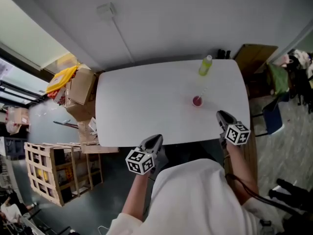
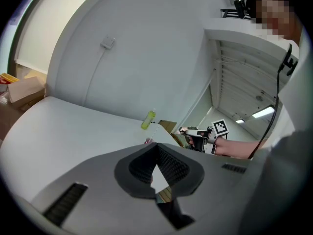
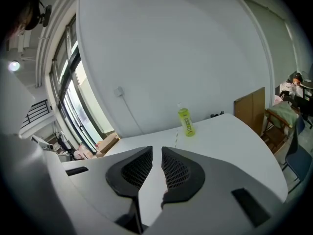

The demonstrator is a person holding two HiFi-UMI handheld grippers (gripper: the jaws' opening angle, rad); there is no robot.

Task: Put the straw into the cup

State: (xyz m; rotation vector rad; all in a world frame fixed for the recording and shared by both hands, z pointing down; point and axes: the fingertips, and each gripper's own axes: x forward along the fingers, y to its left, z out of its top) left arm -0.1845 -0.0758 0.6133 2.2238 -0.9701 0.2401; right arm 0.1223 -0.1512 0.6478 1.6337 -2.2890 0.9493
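A small red cup (image 1: pixel 197 101) stands on the white table (image 1: pixel 146 102), right of centre, with a pale straw (image 1: pixel 203 90) rising out of it at a slant. A green bottle (image 1: pixel 206 65) stands upright behind it. My right gripper (image 1: pixel 224 115) hovers at the table's near right edge, a little short of the cup; its jaws (image 3: pixel 156 151) are a narrow gap apart with nothing between them. In its view the straw (image 3: pixel 176 137) and bottle (image 3: pixel 185 122) show ahead, and the cup is hidden. My left gripper (image 1: pixel 155 138) is at the near edge, shut and empty (image 2: pixel 156 148).
Cardboard boxes (image 1: pixel 80 84) and a wooden crate rack (image 1: pixel 54 170) stand on the floor to the left. A cardboard sheet (image 1: pixel 254 58) leans at the far right corner, and a blue chair (image 1: pixel 274 116) stands to the right. The wall runs close behind the table.
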